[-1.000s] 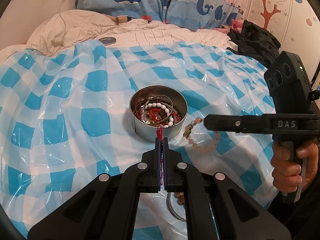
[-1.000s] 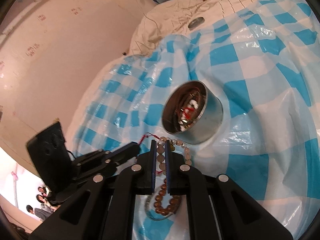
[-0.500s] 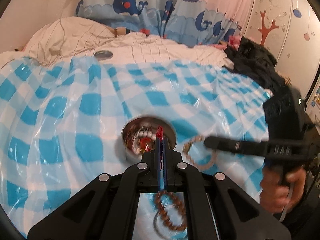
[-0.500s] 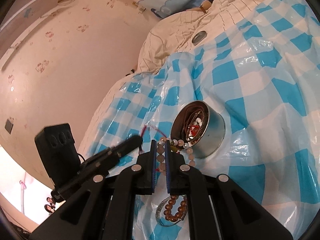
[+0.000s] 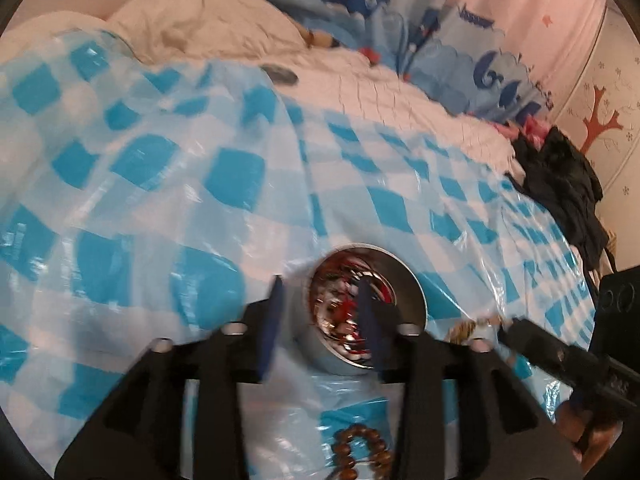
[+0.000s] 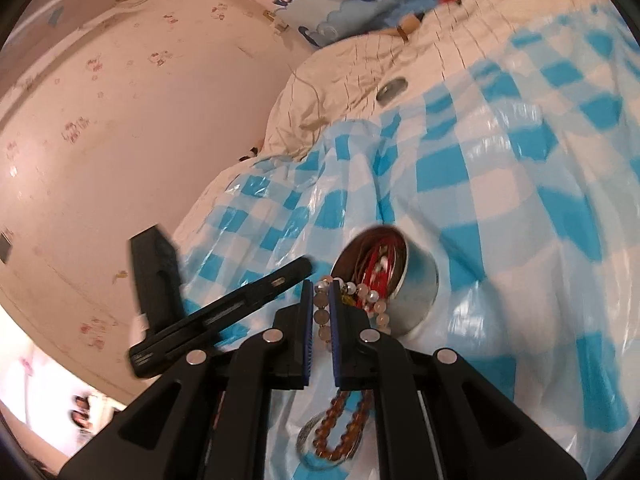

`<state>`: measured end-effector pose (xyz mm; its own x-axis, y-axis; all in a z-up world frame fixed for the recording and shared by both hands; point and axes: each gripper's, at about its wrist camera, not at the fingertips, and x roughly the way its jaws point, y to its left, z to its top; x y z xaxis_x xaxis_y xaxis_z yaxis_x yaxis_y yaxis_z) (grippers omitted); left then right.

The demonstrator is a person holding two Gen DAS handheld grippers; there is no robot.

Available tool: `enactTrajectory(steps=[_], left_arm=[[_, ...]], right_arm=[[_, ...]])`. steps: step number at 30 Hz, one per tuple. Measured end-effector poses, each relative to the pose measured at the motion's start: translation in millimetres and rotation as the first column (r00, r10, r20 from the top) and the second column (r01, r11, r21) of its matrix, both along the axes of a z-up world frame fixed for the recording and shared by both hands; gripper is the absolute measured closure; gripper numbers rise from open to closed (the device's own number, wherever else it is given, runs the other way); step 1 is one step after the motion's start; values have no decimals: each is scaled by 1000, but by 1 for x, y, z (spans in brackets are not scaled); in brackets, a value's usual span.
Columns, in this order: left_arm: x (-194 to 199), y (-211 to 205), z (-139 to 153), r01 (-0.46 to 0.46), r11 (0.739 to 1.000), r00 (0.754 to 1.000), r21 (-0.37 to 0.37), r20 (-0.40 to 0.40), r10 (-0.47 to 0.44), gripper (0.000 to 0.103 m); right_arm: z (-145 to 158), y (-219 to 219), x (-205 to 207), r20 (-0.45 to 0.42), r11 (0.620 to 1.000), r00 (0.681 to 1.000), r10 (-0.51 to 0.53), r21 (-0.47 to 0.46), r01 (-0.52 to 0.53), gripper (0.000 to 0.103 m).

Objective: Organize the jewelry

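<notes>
A round metal tin [image 5: 412, 304] [image 6: 420, 284] full of jewelry sits on the blue-and-white checked plastic sheet [image 5: 224, 176]. My left gripper [image 5: 320, 312] is open and empty, its jaws spread just over the tin's near rim; red cord [image 5: 340, 312] lies inside the tin. My right gripper [image 6: 320, 304] is shut on a pale beaded bracelet [image 6: 322, 312], held beside the tin's rim. It shows at the right of the left wrist view [image 5: 472, 326]. A brown beaded bracelet [image 5: 360, 452] [image 6: 340, 424] lies on the sheet near me.
The sheet covers a bed with a cream quilt [image 5: 224, 28] and whale-print pillows [image 5: 360, 12] at the back. A small metal lid [image 5: 280, 74] [image 6: 392, 88] lies on the quilt. Dark clothing [image 5: 560, 184] is piled at the right.
My left gripper has opened and let the red cord drop into the tin. My right gripper has lifted the pale bracelet toward the tin's rim.
</notes>
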<state>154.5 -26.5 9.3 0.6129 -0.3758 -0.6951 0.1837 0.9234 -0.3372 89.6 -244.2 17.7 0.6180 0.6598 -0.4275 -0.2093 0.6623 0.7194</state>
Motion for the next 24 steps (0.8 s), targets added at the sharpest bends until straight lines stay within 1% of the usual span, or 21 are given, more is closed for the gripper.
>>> enactTrajectory(steps=[4,5,6,7,8,9,10,11,12,14,16,17,19,21,23,24], left_arm=[[-9,23,9,-26,999,1000,-28,12,27,54],[-11,26,10,-27,999,1000,-31,13,28,53],[-14,30,12,-25,999,1000,-34,17,26,53],[-16,32,15,-24,999,999,-34,21,25,52],[-18,34,16,-24,999,999,-35,25,25,51],[-20,35,18,-21,999,999,-35,28,22,49],[-23,36,19,-14,999,999,-33,29,15,49],[-24,35,19,-6,1000,1000,-29,30,7,48],[-26,35,19,4,1000,1000,-20,29,-4,47],[-31,31,18,33,999,999,1,24,-33,45],[-37,25,13,67,997,998,36,16,-68,44],[-39,23,10,78,996,997,50,10,-79,43],[-44,19,3,114,991,993,65,-14,-114,43],[-48,15,-5,147,987,989,70,-44,-145,43],[-55,6,-14,196,977,979,80,-73,-191,43],[-57,2,-17,216,973,975,87,-82,-209,43]], right_arm=[[27,22,15,109,994,994,-16,-107,27,94],[30,29,21,124,994,992,2,-105,12,95],[29,33,28,120,996,993,19,-85,-8,94],[25,38,36,105,998,994,35,-65,-28,94],[20,42,42,85,997,995,46,-64,-40,94],[13,46,49,51,994,998,39,-105,-33,93],[7,47,52,25,987,1000,11,-160,-7,82],[-1,44,52,1,972,999,-41,-233,41,79],[-6,41,50,-5,964,997,-71,-259,67,78],[-11,29,44,-29,947,991,-134,-298,120,72],[-11,20,35,-40,941,986,-161,-306,141,66],[-11,17,28,-40,941,985,-166,-306,146,65],[-14,12,7,-47,940,985,-164,-310,142,56],[-24,9,-13,-76,947,987,-142,-300,113,54],[-38,2,-26,-125,945,978,-167,-302,123,53],[-41,-2,-29,-148,952,973,-175,-276,129,53]])
